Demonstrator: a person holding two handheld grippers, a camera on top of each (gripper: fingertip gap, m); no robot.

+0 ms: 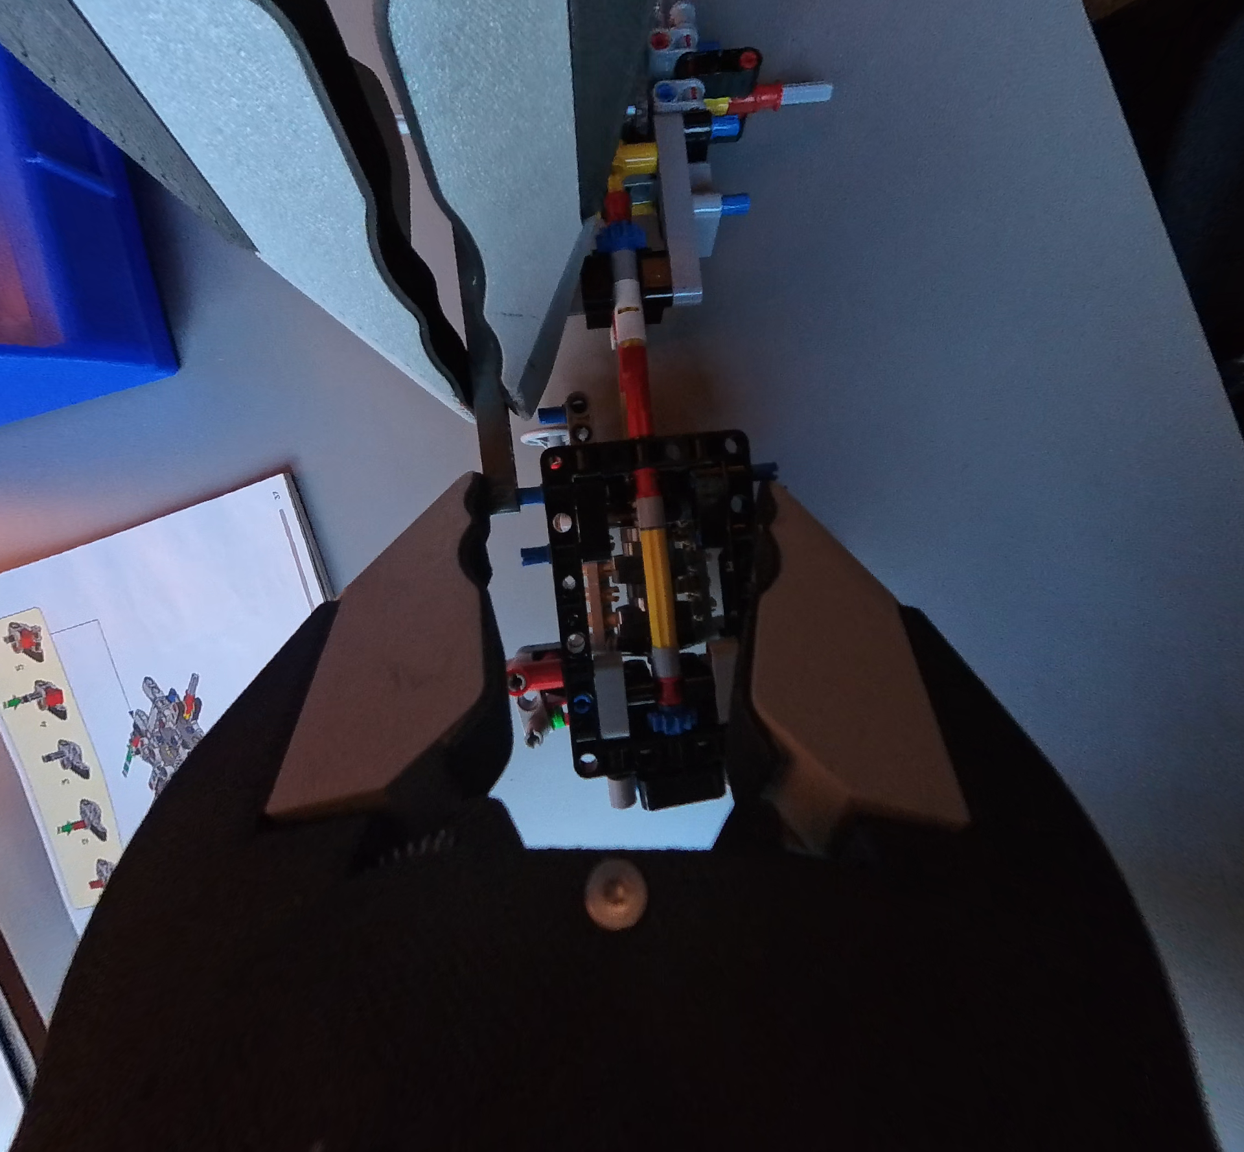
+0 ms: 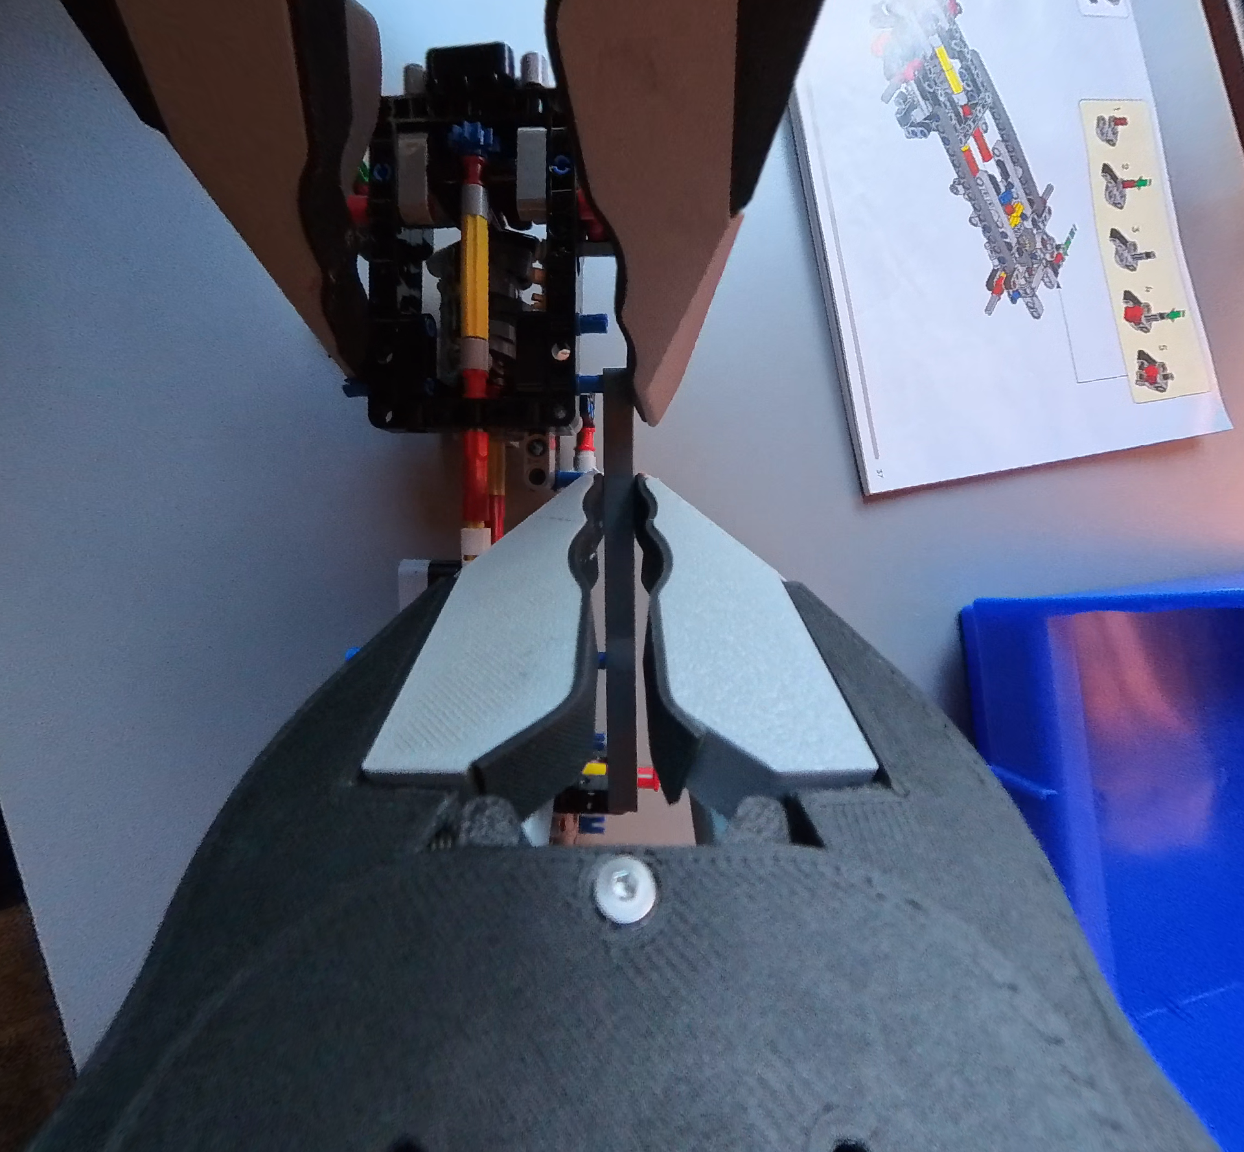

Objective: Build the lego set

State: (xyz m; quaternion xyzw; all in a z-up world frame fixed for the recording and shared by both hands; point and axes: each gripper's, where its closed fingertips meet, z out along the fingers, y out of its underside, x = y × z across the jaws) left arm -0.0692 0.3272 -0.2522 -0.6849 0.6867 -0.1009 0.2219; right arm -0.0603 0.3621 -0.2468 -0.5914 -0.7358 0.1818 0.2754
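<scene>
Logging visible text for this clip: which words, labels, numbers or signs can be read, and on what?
Instruction booklet: a small page number at one corner; not copied out here.
Its yellowish strip of part pictures: tiny step digits; not copied out.
Brick model, blue bin: no writing seen.

A pale grey table [image 2: 168,379] carries it all. Down its middle lies a long brick-built chassis [image 1: 646,601], black frame around a yellow-and-red axle. Left of the chassis in the left wrist view, an open instruction booklet [image 1: 168,615] lies flat, and beyond the booklet sits 1 blue bin [image 1: 74,285], also on the tabletop.
</scene>
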